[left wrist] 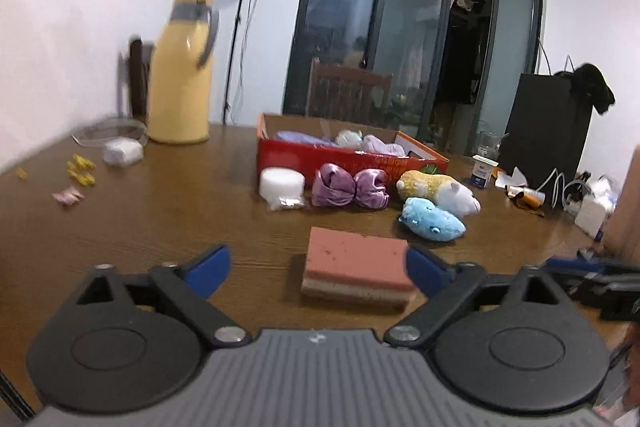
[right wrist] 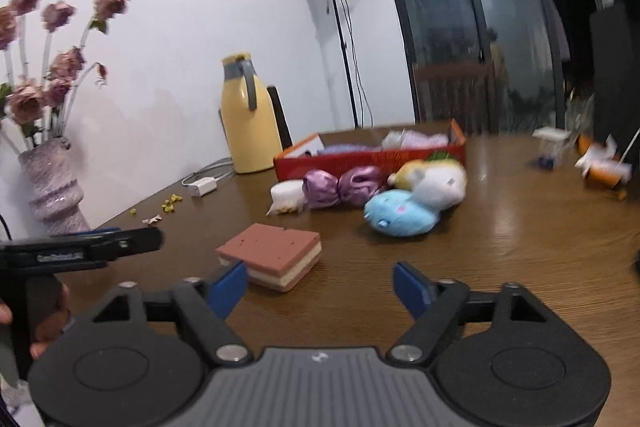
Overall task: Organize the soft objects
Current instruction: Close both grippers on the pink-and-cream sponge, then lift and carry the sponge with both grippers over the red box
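A pink layered sponge (left wrist: 356, 267) (right wrist: 272, 255) lies on the wooden table (left wrist: 160, 211) nearest to me. My left gripper (left wrist: 318, 269) is open, its right fingertip (left wrist: 424, 269) overlapping the sponge's right edge and the left one well clear of it. My right gripper (right wrist: 320, 289) is open with only bare table between its fingers, the sponge just beyond its left fingertip (right wrist: 228, 287). Farther back lie a purple satin bow (left wrist: 348, 187) (right wrist: 344, 185), a yellow-and-white plush (left wrist: 436, 189) (right wrist: 432, 179) and a blue plush (left wrist: 432, 221) (right wrist: 400, 213). Behind them a red box (left wrist: 344, 159) (right wrist: 372, 157) holds several pale soft items.
A white round pad (left wrist: 282, 183) sits left of the bow. A yellow thermos (left wrist: 182, 75), a crumpled white wad (left wrist: 122, 151) and yellow sweets (left wrist: 80, 171) are at back left. A vase of flowers (right wrist: 52, 183) stands by the wall. Clutter and cables (left wrist: 560, 191) fill the right edge.
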`<state>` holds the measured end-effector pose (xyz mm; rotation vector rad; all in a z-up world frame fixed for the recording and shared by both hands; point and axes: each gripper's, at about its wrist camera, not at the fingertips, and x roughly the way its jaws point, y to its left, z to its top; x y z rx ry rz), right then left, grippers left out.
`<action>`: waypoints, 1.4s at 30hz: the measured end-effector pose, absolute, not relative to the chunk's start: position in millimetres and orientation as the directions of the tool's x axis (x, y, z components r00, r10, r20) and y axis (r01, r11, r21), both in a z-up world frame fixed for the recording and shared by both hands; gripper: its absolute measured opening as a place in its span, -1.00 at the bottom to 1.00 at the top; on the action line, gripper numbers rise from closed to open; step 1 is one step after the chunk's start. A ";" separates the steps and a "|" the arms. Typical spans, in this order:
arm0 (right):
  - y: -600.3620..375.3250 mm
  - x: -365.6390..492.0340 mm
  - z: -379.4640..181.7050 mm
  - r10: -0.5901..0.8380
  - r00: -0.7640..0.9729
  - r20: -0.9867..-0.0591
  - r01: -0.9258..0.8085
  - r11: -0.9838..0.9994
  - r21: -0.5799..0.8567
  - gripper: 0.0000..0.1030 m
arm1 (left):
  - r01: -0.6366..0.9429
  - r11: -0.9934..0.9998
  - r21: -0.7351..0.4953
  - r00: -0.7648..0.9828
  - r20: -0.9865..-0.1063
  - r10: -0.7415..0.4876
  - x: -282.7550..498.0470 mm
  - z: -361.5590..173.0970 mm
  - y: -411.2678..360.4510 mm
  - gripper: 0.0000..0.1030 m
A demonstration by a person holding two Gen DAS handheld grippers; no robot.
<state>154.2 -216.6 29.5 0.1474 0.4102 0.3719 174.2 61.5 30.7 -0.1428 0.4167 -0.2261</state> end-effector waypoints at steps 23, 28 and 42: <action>-209.4 218.5 11.3 0.438 0.768 -0.467 -0.288 0.888 0.360 -0.54 | 0.266 0.842 -0.469 0.689 -0.519 -0.506 213.5 1.4 34.4 -0.34; -228.2 179.1 16.5 0.407 0.789 -0.461 -0.274 0.904 0.328 -0.54 | 0.329 0.854 -0.403 0.683 -0.523 -0.510 180.5 5.3 8.2 -0.34; -247.0 168.9 -4.9 0.410 0.795 -0.448 -0.232 0.887 0.399 -0.45 | 0.309 0.867 -0.390 0.665 -0.563 -0.490 188.5 -4.7 6.3 0.01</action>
